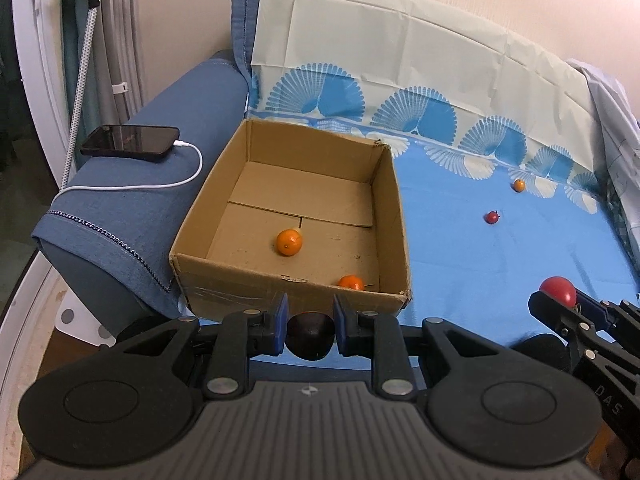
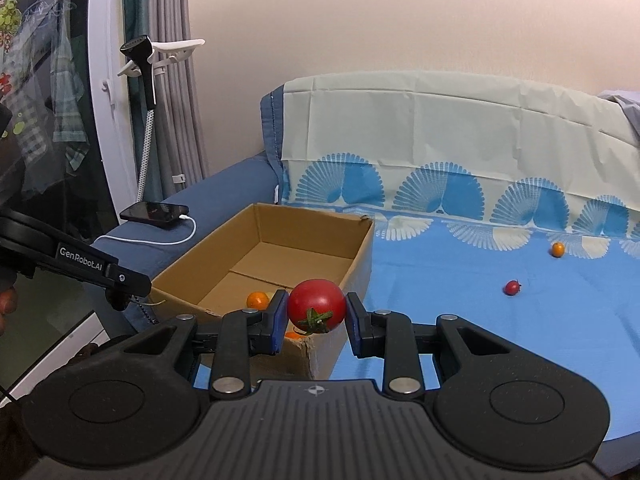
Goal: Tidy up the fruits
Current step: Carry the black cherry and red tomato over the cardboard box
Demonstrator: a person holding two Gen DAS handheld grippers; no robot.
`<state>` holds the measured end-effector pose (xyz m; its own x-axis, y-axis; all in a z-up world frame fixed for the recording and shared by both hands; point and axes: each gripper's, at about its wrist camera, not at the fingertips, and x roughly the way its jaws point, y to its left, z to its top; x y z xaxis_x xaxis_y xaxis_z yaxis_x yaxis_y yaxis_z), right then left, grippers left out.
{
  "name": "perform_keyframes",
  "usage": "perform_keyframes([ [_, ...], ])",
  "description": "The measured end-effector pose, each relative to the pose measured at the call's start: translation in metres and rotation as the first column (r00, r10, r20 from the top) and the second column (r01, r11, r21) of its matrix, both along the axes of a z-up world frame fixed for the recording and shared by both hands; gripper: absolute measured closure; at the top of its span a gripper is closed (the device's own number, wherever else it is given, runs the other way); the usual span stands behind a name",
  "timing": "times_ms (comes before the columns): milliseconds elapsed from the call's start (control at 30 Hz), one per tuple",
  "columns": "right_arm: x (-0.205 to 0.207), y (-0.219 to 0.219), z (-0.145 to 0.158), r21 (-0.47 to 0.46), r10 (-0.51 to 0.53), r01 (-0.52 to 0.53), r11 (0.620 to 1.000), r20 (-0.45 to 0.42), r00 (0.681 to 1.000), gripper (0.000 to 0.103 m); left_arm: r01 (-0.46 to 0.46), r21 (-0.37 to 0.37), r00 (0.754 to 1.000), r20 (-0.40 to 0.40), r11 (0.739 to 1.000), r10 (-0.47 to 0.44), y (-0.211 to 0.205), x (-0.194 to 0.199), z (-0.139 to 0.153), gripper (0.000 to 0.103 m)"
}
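While pinched between the blue pads, a dark, almost black round fruit (image 1: pixel 310 336) sits in the left gripper (image 1: pixel 310 326), fingers narrow and pressing on both its sides, just short of the near wall of the cardboard box (image 1: pixel 288 296). Clamped likewise in the right gripper (image 2: pixel 316 316): a red tomato (image 2: pixel 316 306), green stalk turned toward the camera, fingers tight against it left and right, held above the box's near right corner.

Beyond the fingers, inside the open box: one orange fruit (image 1: pixel 289 242) near the middle of the floor, a second orange fruit (image 1: pixel 351 282) against the near wall, half hidden by the rim.

Farther out on the blue cloth (image 1: pixel 460 248), to the right of the box and well apart from it: a small red fruit (image 1: pixel 492 217) and, behind it near the fan-patterned border, a small orange fruit (image 1: pixel 519 185). Both apart from each other, neither touching anything but the cloth.

Left of the box, resting on the blue sofa arm (image 1: pixel 160 208): a black phone (image 1: pixel 130 142) with a white cable (image 1: pixel 160 186) plugged in. At the far left, a curtain and a handheld steamer (image 2: pixel 148 68) on a white hook.
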<state>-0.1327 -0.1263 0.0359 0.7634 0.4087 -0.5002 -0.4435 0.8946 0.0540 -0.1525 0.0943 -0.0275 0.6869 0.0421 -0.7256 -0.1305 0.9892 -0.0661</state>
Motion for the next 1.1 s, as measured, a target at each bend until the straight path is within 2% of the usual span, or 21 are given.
perform_keyframes([
  [533, 0.022, 0.014, -0.004, -0.025, 0.004, -0.004, 1.000, -0.010, 1.000, 0.072, -0.031, -0.007, 0.999, -0.017, 1.000, 0.031, 0.015, 0.027, 0.000, 0.077],
  [900, 0.062, 0.053, -0.009, -0.045, 0.081, -0.082, 0.996, -0.019, 0.997, 0.072, -0.071, -0.016, 0.997, 0.000, 0.997, 0.071, 0.040, 0.078, 0.008, 0.077],
  [1100, 0.090, 0.083, -0.023, -0.064, 0.132, -0.135, 0.989, -0.041, 0.990, 0.072, -0.078, -0.018, 0.997, -0.008, 0.997, 0.078, 0.047, 0.115, 0.001, 0.077],
])
